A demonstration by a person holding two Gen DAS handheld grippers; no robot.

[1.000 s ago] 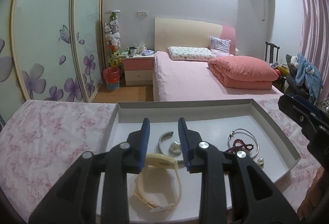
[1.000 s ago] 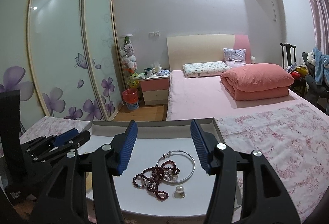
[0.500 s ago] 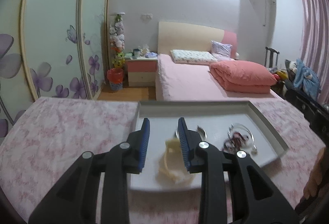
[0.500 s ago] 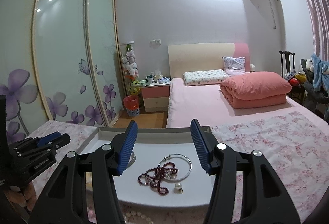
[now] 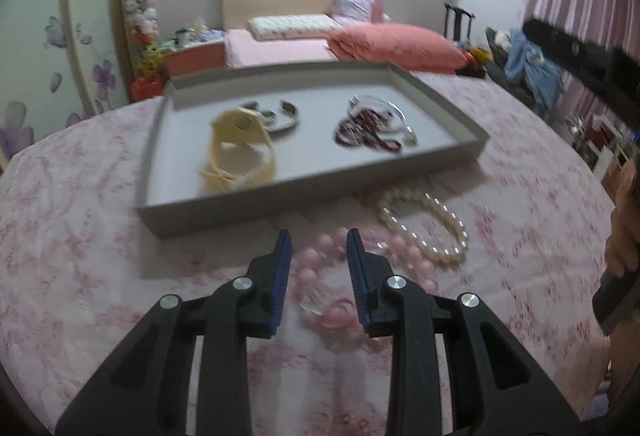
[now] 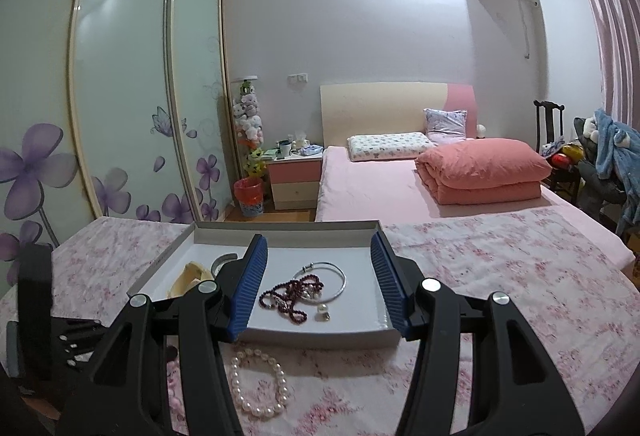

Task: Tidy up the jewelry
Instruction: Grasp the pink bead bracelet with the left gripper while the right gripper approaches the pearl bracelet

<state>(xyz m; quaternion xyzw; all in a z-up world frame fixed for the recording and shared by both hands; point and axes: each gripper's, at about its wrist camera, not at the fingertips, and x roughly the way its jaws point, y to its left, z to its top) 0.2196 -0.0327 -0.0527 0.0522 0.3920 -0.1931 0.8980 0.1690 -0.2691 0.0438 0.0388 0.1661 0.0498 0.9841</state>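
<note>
Though motion blur smears most of the left wrist view, the left gripper (image 5: 318, 236) shows its blue pads set narrowly apart with nothing pinched between them, poised over a pink bead bracelet (image 5: 328, 276) whose near half dissolves into the floral tablecloth (image 5: 80, 256). At about two o'clock from those tips lies a pearl bracelet (image 5: 424, 228), just outside the near wall of the grey tray (image 5: 280, 196). Inside the tray, a cream watch (image 5: 240, 148) sits at the left, a silver cuff (image 5: 284, 116) partly hidden behind it, and dark red beads (image 5: 368, 132) tangled with a silver bangle (image 5: 380, 104) at the right. From the right wrist view, the right gripper (image 6: 318, 284) stands wide and empty; its left finger (image 6: 244, 288) covers much of the watch and cuff. A hand (image 5: 622, 232) is cut off at three o'clock.
</note>
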